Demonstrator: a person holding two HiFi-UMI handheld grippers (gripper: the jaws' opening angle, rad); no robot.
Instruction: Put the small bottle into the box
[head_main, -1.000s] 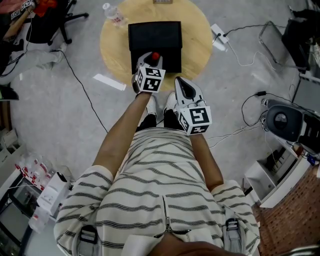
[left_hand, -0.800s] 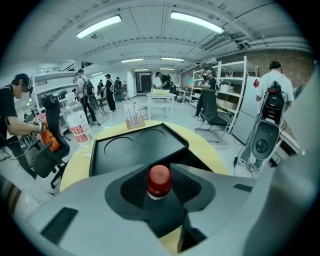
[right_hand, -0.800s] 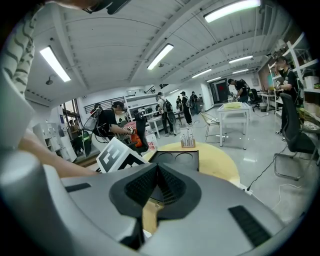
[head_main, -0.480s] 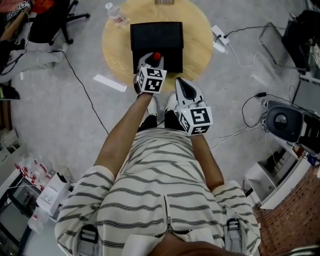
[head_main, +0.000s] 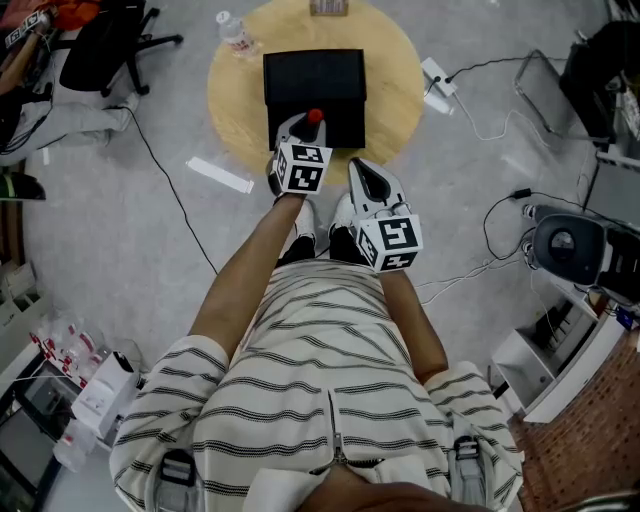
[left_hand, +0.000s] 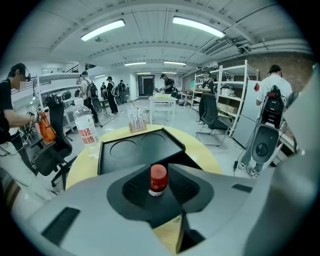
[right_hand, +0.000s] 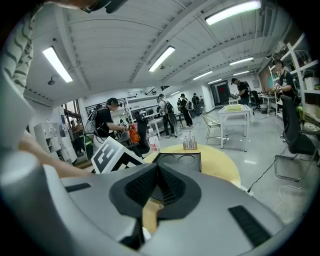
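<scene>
Round table (head_main: 400, 90), front edge: the left gripper (left_hand: 158, 171), jaws just closing, loosely flanks the small bottle (left_hand: 158, 180); centre it before squeezing, while the right gripper (right_hand: 158, 172) sits clenched.

Round wooden table (head_main: 395, 90), black box (head_main: 313, 80) at centre, water bottle (head_main: 237, 36) near edge, small rack (head_main: 328, 7) beyond

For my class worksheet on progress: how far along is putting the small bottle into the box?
Done: nothing boxed yet. In hand: left tongs have just been closing around the small bottle; firm grip unclear. Remaining: lift it into the box, whose two round recesses are empty.
</scene>
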